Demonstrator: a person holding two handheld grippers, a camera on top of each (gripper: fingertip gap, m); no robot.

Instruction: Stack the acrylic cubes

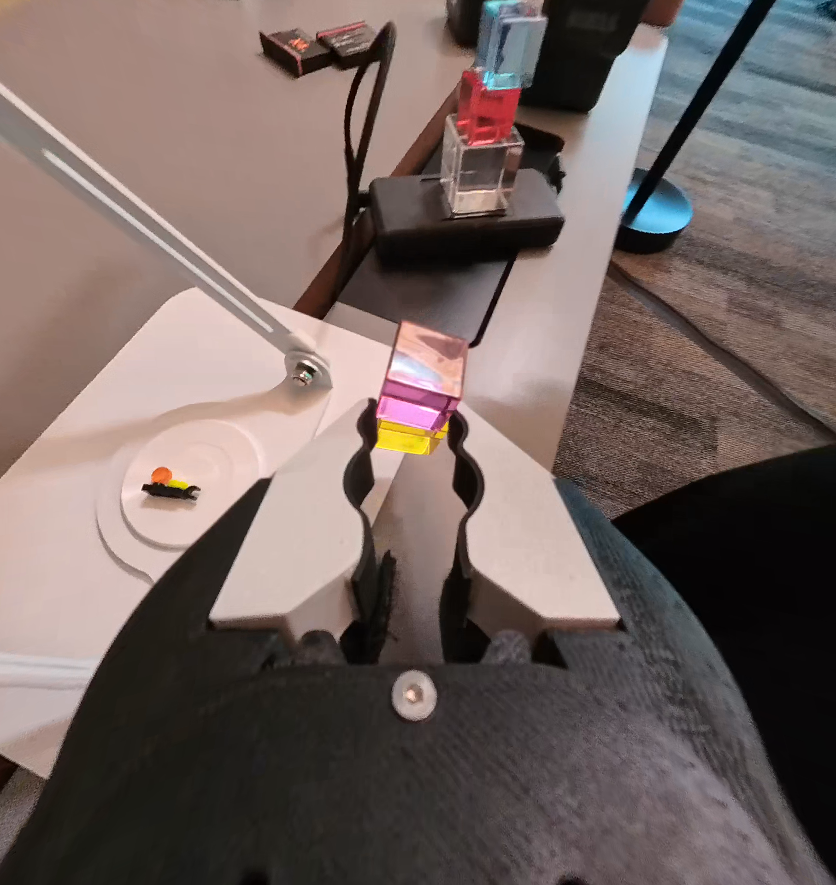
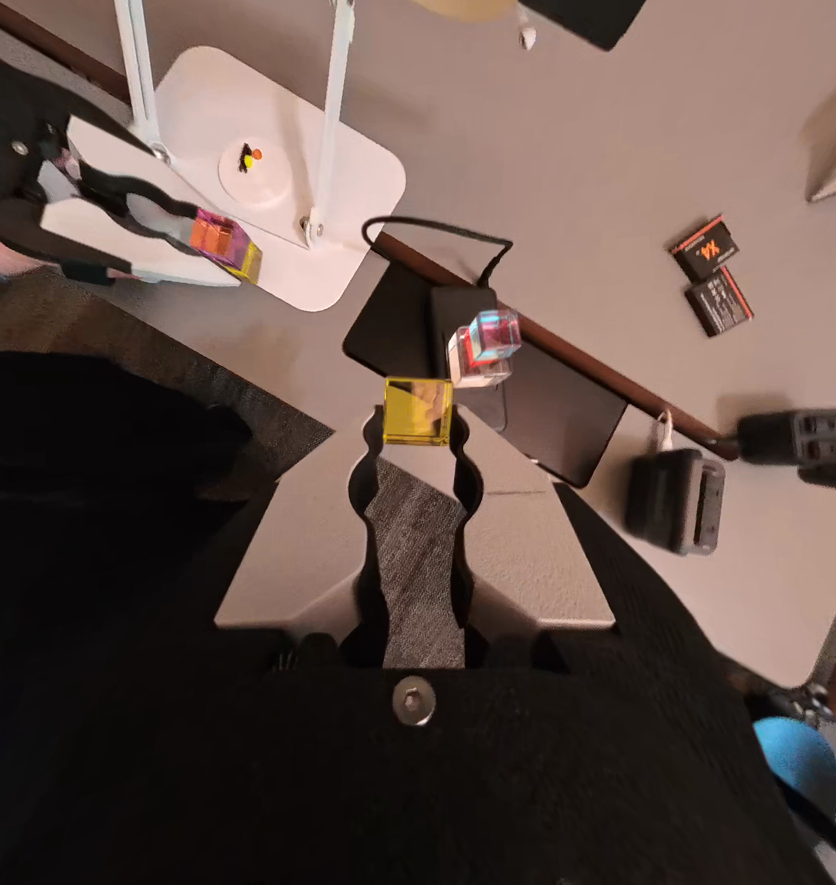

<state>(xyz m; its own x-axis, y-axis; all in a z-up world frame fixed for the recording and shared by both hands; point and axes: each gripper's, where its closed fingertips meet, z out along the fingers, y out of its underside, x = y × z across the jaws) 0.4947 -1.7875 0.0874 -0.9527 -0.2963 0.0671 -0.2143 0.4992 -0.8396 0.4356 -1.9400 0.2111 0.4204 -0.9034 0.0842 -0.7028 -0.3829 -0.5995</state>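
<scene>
At the left of the right wrist view, the left gripper (image 2: 200,239) clamps a pink-and-yellow cube (image 2: 224,244) above a white lamp base (image 2: 349,268). At centre, the right gripper (image 2: 417,421) pinches a yellow cube (image 2: 417,412) by its tips. Right of it, a stack of clear blocks (image 2: 485,347) looks easy to topple with a bump.
</scene>
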